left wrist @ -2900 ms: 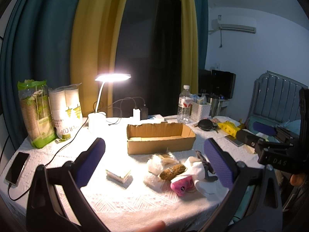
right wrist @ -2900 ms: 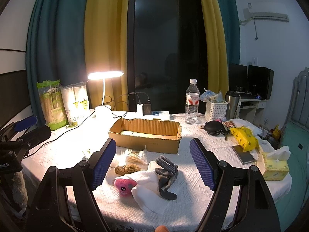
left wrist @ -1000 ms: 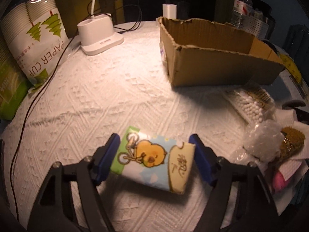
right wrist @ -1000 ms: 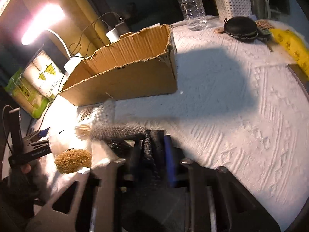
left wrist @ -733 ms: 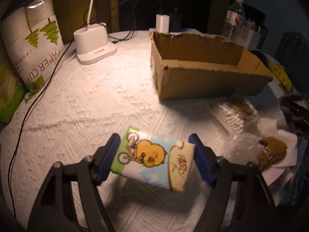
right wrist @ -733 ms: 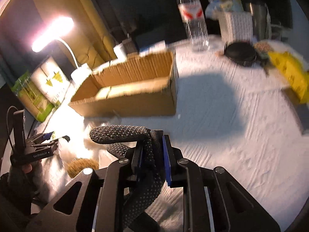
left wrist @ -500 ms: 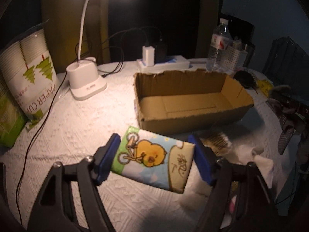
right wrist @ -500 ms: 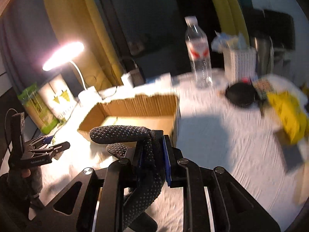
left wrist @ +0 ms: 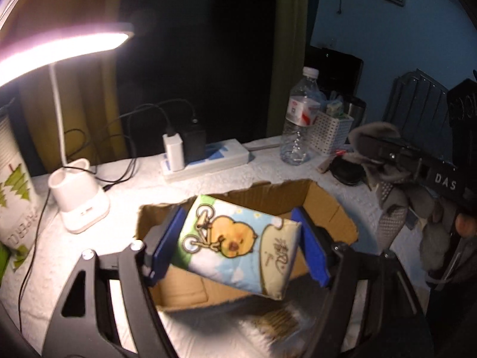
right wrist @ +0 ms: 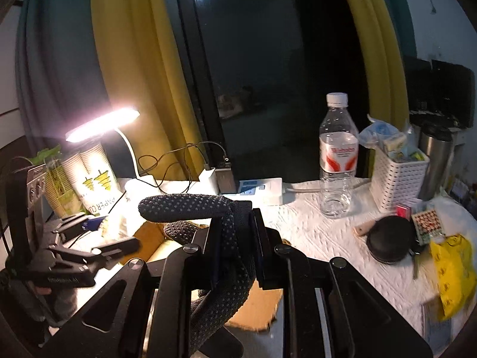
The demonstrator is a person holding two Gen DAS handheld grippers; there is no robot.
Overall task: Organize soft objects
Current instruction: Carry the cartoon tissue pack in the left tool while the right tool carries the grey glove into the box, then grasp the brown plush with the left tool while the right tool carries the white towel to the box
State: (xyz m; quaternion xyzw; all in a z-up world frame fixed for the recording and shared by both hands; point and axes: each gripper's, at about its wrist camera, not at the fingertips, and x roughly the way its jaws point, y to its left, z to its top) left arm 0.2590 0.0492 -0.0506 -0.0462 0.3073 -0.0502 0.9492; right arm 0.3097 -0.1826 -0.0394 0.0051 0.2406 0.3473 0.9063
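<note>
Left gripper (left wrist: 238, 247), clamped on tissue pack (left wrist: 235, 238), now hangs over cardboard box (left wrist: 328, 205), lifted off the table. Right gripper (right wrist: 235, 247), pinching dotted glove (right wrist: 220, 238), has followed. Drops likely next.

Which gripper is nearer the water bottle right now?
Right. The right gripper, holding the glove, is closer to the water bottle; the left gripper sits over the cardboard box.
</note>
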